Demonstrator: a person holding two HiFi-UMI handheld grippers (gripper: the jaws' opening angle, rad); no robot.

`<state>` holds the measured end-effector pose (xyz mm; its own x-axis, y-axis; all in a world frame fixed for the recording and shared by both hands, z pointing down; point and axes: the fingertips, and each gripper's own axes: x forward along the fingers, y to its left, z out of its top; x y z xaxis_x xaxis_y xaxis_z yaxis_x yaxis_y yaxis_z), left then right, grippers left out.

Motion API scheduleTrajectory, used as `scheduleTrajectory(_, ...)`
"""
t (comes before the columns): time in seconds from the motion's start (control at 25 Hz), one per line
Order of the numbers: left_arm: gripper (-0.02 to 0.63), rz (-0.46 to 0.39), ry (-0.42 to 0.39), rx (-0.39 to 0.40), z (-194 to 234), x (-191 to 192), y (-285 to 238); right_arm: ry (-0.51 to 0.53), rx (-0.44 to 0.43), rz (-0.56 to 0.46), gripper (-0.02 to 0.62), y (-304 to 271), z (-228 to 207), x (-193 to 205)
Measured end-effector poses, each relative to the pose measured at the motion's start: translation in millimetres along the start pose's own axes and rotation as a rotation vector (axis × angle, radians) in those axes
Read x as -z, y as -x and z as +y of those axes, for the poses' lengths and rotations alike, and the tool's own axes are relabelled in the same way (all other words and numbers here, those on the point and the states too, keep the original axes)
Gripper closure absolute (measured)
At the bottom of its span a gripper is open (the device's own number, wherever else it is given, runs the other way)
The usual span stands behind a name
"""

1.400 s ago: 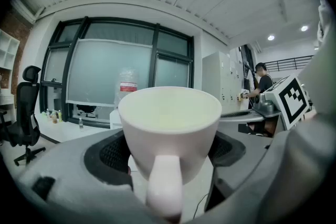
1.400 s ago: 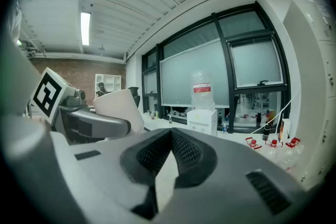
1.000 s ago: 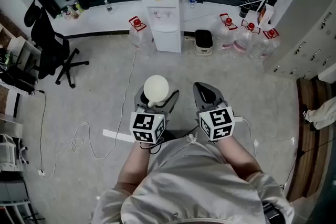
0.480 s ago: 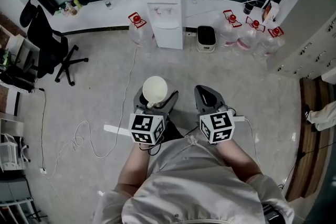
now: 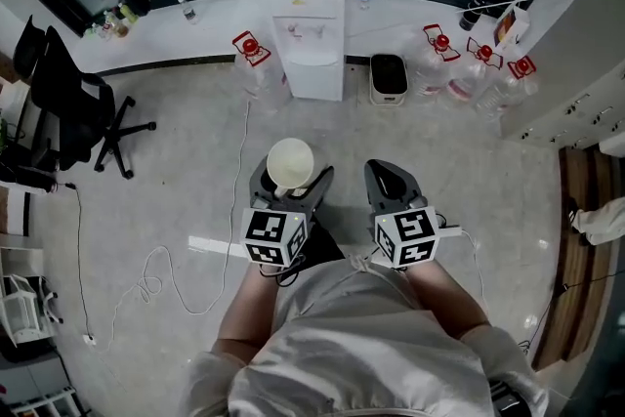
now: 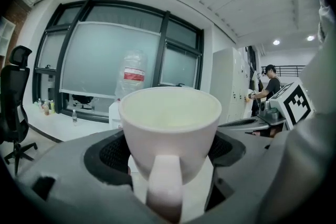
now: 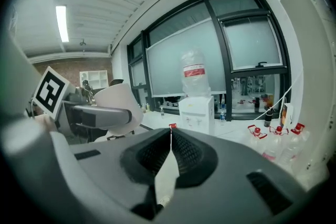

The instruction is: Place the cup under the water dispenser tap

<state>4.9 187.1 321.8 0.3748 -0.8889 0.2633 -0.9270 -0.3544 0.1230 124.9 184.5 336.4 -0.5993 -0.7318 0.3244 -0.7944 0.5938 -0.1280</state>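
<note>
In your head view, your left gripper (image 5: 290,181) holds a plain white cup (image 5: 290,162) upright, well short of the water dispenser (image 5: 314,34). Your right gripper (image 5: 389,181) is beside it. In the left gripper view, wide jaws clamp the cup's sides and its handle faces the camera. In the right gripper view, the jaws meet on nothing. The bottle (image 7: 195,78) has a red label too small to read.
</note>
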Motion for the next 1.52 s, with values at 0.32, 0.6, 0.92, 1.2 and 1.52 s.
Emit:
scheduleTrajectory(0.32,0.161,0.050,-0.012,0.067,100.2,-24.5,-91.2,-0.048,0.073,0.049,0.566,-118.2,-22.0,-35.3)
scheduleTrajectory(0.6,0.161,0.110,-0.007,0.149,179.8,-42.8,-154.9,-0.090,0.145,0.066,0.566,-216.5,-34.7,-68.8)
scheduleTrajectory(0.92,0.161,0.166,-0.017,0.190,227.1,-24.2,-207.8,-0.143,0.183,0.109,0.566,-282.4,-55.3,-65.4)
scheduleTrajectory(1.2,0.161,0.247,-0.029,0.183,236.6,23.4,-261.6,-0.179,0.143,0.190,0.568,-331.5,-86.0,-27.5)
scheduleTrajectory(1.52,0.161,0.199,-0.057,0.110,250.3,62.6,-334.1,-0.110,0.075,0.248,0.566,-384.8,-124.5,6.0)
